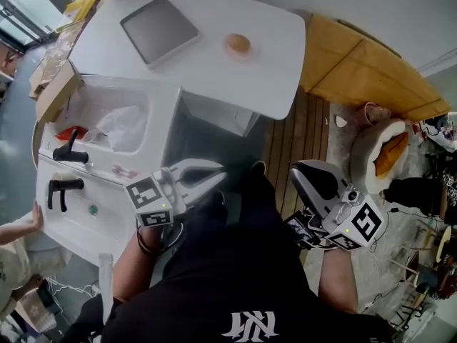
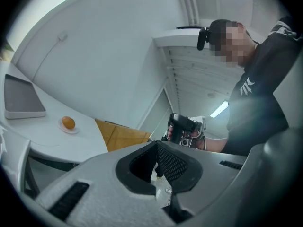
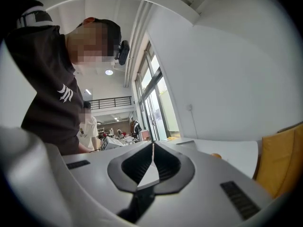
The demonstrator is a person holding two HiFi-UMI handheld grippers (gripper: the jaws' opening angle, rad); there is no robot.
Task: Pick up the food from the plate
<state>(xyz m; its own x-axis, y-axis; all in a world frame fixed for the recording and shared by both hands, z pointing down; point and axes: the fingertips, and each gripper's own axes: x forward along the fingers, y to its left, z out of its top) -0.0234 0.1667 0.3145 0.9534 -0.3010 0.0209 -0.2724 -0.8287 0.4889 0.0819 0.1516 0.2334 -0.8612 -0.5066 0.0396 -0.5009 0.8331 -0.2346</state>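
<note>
A round orange-brown piece of food [image 1: 237, 44] rests on a small pale plate [image 1: 248, 53] near the right edge of the white table [image 1: 214, 70]. In the left gripper view the food [image 2: 68, 122] is small and far off at the left on its plate [image 2: 61, 126]. Just an orange sliver of the food [image 3: 216, 155] shows in the right gripper view. My left gripper [image 1: 221, 174] is held low in front of my body, well short of the table, jaws shut and empty [image 2: 156, 143]. Away from the plate at the right, my right gripper [image 1: 303, 174] is also shut on nothing [image 3: 152, 144].
A grey flat tray [image 1: 158, 28] lies on the table's far left. A white sink unit [image 1: 107, 156] with black taps [image 1: 70, 151] and a plastic bag [image 1: 121, 123] stands at the left. A yellow wooden panel [image 1: 364, 66] and a round pet bed [image 1: 382, 152] are at the right. Another person's hand [image 1: 32, 216] reaches in at the left edge.
</note>
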